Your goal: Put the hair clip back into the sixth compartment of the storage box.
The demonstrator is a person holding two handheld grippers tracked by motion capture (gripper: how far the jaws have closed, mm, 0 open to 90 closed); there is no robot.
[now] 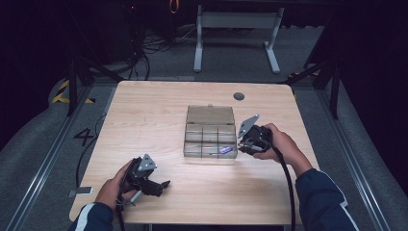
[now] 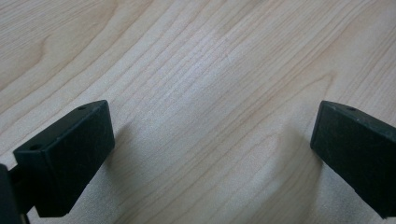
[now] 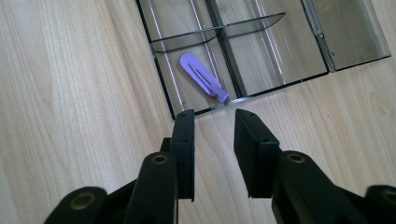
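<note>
My right gripper (image 3: 212,122), jaws narrowly apart and empty, sits just outside the organizer box (image 3: 327,60) wall, the purple clip (image 3: 203,74) lying inside with its long axis toward me.

A purple clip (image 3: 204,76) lies in a clear, smoky-grey box (image 3: 355,51). The table (image 1: 144,120) is pale wood grain. Both grippers' jaws are black.

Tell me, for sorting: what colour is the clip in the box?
Light purple; the clip shows best in the right gripper view.
</note>
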